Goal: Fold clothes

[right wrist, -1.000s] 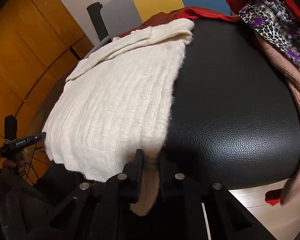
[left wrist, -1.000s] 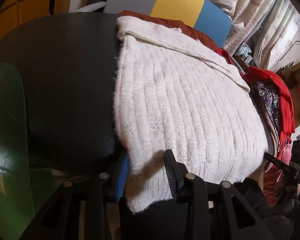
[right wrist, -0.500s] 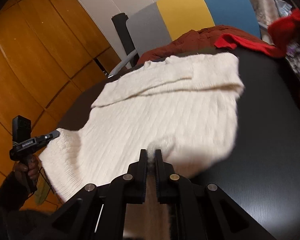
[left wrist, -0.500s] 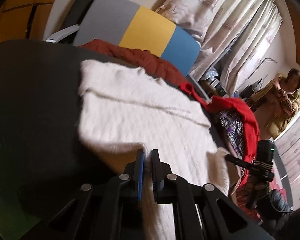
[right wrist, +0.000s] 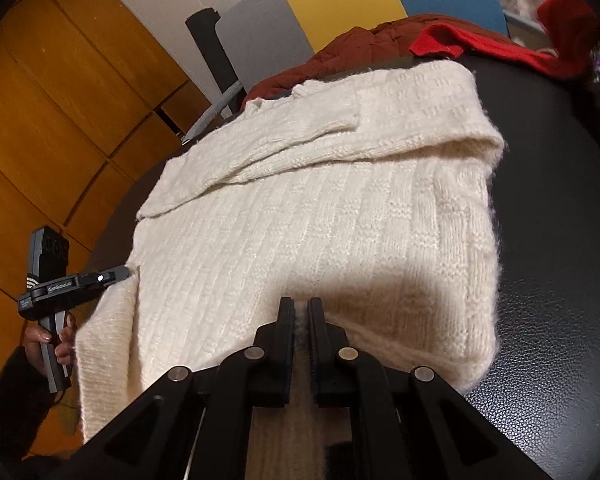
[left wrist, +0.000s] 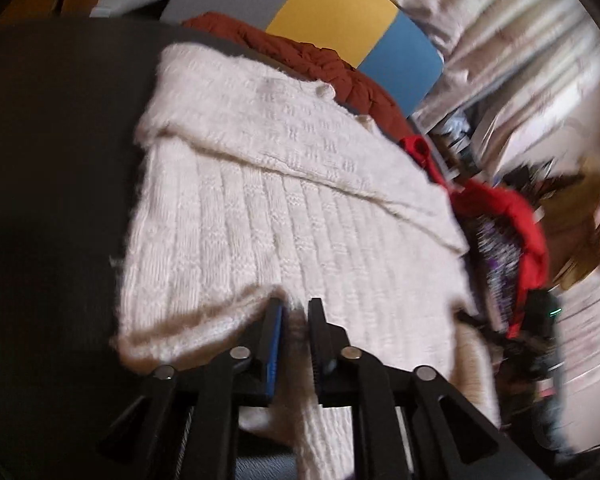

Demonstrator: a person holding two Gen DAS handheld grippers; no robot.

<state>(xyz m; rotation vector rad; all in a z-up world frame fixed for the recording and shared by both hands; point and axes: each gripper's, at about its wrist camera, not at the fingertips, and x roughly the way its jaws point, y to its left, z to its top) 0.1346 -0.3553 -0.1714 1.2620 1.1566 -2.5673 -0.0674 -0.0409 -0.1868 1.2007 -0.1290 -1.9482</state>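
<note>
Nearest to each camera, both tools are pinched almost closed on the bottom hem of the cream knit sweater (right wrist: 300,216): the right tool (right wrist: 301,322) holds one corner, the left tool (left wrist: 295,320) the other. The hem is lifted over the body, which lies flat on the black tabletop (right wrist: 560,240) with sleeves folded across the chest. I judge a bottom-to-top fold is in hand; next, both corners should travel evenly toward the collar, near the rust-red garment (right wrist: 340,56).

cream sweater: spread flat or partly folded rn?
Partly folded. The cream sweater has its sleeve doubled across the chest, and both grippers, left and right, pinch its lifted hem.
</note>
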